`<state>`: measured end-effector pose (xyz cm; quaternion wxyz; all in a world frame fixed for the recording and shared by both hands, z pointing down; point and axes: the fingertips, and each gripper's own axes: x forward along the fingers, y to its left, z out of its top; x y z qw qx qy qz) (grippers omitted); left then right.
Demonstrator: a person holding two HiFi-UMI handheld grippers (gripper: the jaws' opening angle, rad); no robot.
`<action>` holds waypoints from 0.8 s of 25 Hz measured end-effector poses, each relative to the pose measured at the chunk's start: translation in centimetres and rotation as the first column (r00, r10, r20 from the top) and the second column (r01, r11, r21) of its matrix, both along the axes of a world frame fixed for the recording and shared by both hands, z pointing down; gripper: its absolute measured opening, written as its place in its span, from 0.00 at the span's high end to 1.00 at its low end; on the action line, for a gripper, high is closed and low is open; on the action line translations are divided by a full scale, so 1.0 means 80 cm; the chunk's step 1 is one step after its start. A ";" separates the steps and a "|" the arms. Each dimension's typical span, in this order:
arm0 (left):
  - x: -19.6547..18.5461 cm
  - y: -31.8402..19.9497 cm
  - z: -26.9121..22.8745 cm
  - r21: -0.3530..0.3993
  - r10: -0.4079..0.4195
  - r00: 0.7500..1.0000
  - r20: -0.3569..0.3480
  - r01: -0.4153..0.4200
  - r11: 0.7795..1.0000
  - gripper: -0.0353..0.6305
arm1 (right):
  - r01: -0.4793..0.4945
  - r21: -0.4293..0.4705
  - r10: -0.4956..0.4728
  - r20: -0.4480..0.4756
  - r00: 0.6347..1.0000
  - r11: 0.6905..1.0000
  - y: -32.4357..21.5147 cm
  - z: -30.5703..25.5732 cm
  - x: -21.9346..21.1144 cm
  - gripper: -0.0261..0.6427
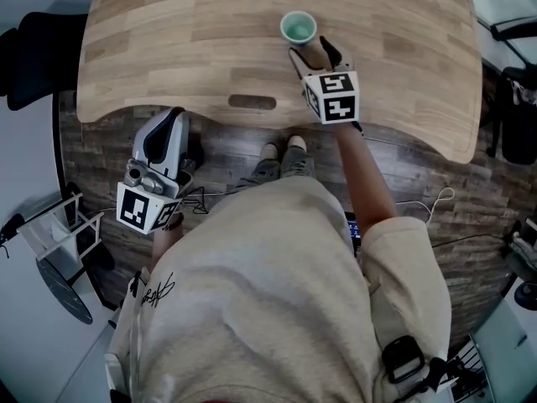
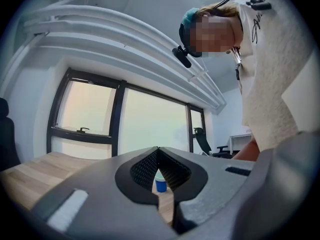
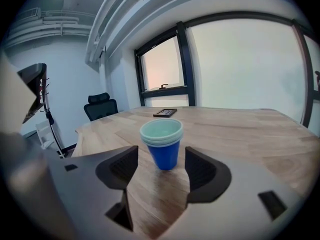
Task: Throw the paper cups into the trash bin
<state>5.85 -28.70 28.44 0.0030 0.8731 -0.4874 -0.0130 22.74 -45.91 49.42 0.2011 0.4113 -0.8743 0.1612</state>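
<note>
— Right gripper (image 3: 160,156), what's its state?
— Jaws wide apart, I see. Nested blue paper cups (image 3: 162,146) stand upright on the pale wooden table (image 3: 240,129), just ahead, centred between them, untouched.

Left gripper view: the paper cups (image 2: 160,184) show only as a blue sliver in the gap below the meeting tips of the left gripper (image 2: 158,150). Head view: the table (image 1: 168,23) is cut off at the top edge. Right gripper view: a flat dark object (image 3: 164,113) on the far tabletop is too small to identify.
</note>
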 end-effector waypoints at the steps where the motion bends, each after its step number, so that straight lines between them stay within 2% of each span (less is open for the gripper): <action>1: -0.002 0.001 0.001 -0.002 -0.004 1.000 -0.001 0.004 1.000 0.94 | 0.000 -0.005 0.000 -0.002 1.000 1.000 -0.002 0.002 -0.001 0.56; 20: -0.012 0.003 0.005 -0.028 -0.037 0.999 0.012 0.038 0.999 0.94 | 0.035 -0.046 -0.037 -0.037 0.999 0.998 -0.029 0.032 -0.014 0.55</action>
